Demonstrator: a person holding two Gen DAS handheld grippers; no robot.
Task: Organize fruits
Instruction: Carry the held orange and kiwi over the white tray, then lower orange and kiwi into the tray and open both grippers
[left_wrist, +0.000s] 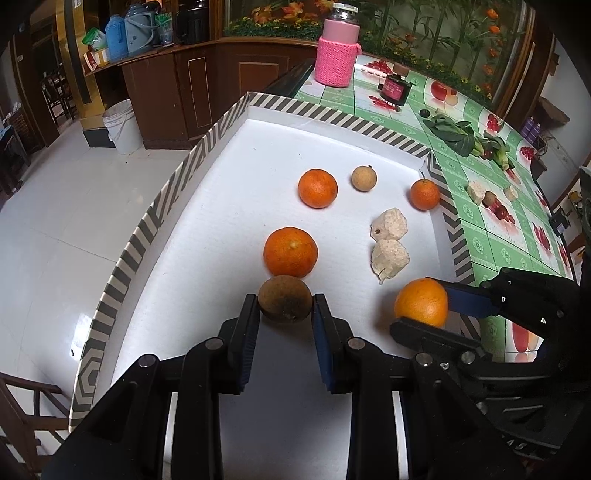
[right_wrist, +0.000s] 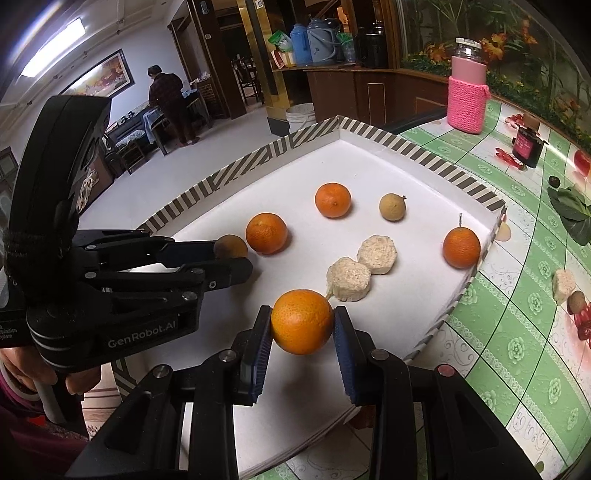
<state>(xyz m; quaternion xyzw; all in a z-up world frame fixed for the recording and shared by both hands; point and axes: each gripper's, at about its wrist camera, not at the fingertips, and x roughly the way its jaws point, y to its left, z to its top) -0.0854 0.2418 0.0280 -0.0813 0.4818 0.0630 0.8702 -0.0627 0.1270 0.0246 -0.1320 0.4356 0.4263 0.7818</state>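
My left gripper (left_wrist: 285, 302) is shut on a brown kiwi-like fruit (left_wrist: 284, 298) over the white tray (left_wrist: 207, 236), just in front of an orange (left_wrist: 290, 252). My right gripper (right_wrist: 302, 325) is shut on an orange (right_wrist: 302, 320) over the tray's near right part; it also shows in the left wrist view (left_wrist: 421, 302). In the tray lie two more oranges (left_wrist: 317, 187) (left_wrist: 424, 194), a small tan round fruit (left_wrist: 364, 178) and two pale cut chunks (left_wrist: 389, 254). The left gripper shows in the right wrist view (right_wrist: 236, 258), holding the brown fruit (right_wrist: 229, 246).
The tray has a striped rim (right_wrist: 424, 151) and sits on a green-tiled tablecloth (right_wrist: 517, 332). A pink knitted jar (left_wrist: 337, 55), a small dark jar (left_wrist: 396, 88), leafy greens (left_wrist: 458, 133) and loose chunks (left_wrist: 476, 192) lie beyond. The table's left edge drops to the floor (left_wrist: 74, 206).
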